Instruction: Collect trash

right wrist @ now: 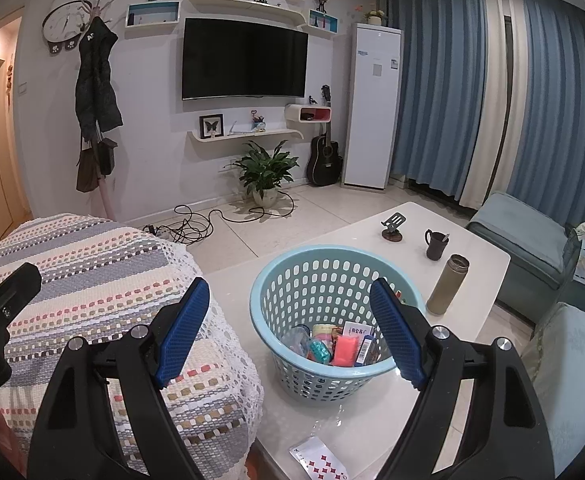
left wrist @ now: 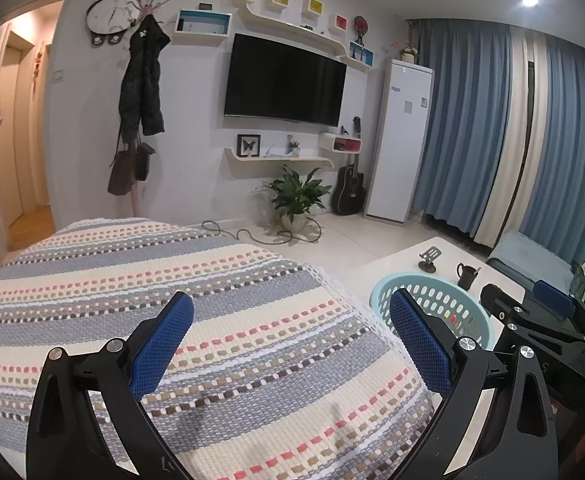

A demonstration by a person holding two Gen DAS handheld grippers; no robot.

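At the far left, the striped woven cover with its lace edge (right wrist: 104,280) lies bare beneath the left gripper (left wrist: 292,340), whose jaws stand released with nothing between them. Just beside it, on the glossy white surface (right wrist: 472,276), sits the pale blue perforated plastic basket (right wrist: 320,276), already holding several bright wrappers and small packets (right wrist: 336,346). The right gripper (right wrist: 288,328) hangs above the basket, jaws spread wide and empty. Near the front edge lies a red-diamond playing card (right wrist: 320,460), seemingly the one stray piece left. The step looks like a pause between pickups; next, the right gripper would need to dip toward that flat card and pinch its edge.
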